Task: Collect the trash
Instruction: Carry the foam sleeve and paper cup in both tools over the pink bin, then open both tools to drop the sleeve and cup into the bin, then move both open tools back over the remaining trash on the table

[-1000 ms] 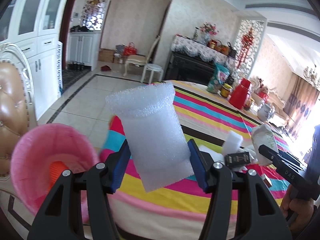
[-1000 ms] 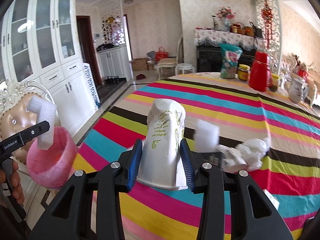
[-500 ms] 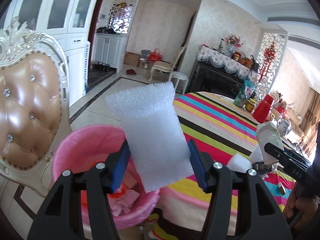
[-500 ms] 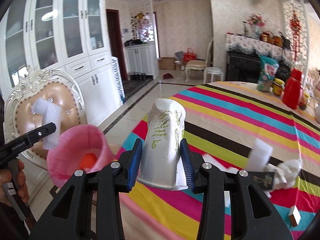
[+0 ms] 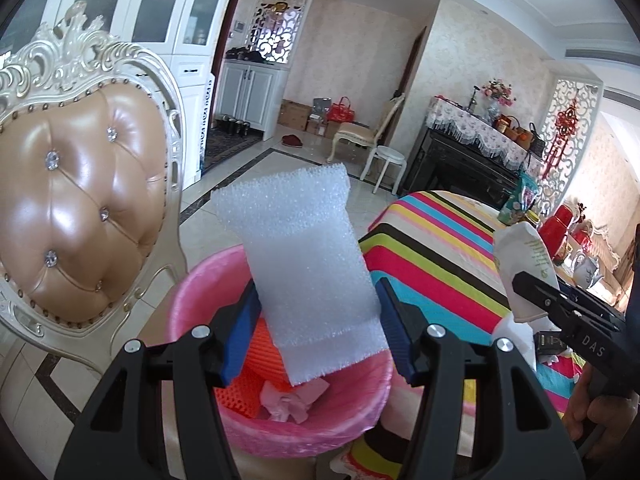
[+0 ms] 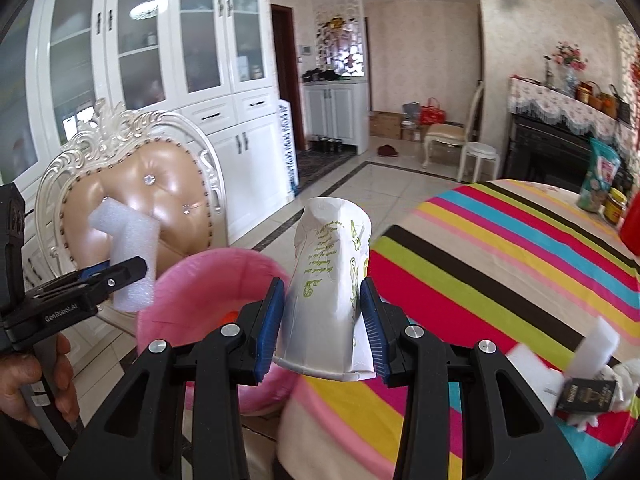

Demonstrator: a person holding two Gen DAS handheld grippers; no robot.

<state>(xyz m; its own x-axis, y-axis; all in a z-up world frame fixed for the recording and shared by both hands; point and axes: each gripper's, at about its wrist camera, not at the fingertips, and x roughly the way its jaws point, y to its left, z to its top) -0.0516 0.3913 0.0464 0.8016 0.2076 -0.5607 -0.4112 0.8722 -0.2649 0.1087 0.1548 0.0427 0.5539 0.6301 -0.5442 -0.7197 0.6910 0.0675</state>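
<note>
**Foam and paper cup poised over the pink bin**

The left claw (image 5: 318,330) is closed on a white block of packing foam (image 5: 304,276), its blue pads pressing the block's two long sides in the lower half, with the upper part standing clear above the fingers. The block hangs directly above the round pink bin lined with a pink bag (image 5: 208,280), which already holds an orange mesh piece (image 5: 248,376) and a crumpled pink scrap (image 5: 292,398). The foam looks very light and springy; it probably dents under pressure and, once let go, should drop slowly and could drift, so a release low over the opening seems wise.

The right claw (image 6: 323,326) is clamped on a crumpled white paper cup with green print (image 6: 328,280), held upside down by its sides near the wide rim. Already creased, the cup is judged thin, light and easy to crush further; a side grip near the stiffer rim suits it. It hangs just beside the bin's near edge (image 6: 216,258), at the corner of the bench with the bright striped cloth (image 6: 500,264), not yet over the opening.

Both tools point roughly level and forward, the left one reaching in from the side, seen from the right wrist view (image 6: 120,274). An ornate cream chair with tan padded back (image 5: 76,204) stands just behind the bin. More white scraps (image 6: 592,344) and a small dark packet (image 6: 586,396) lie on the bench.
</note>
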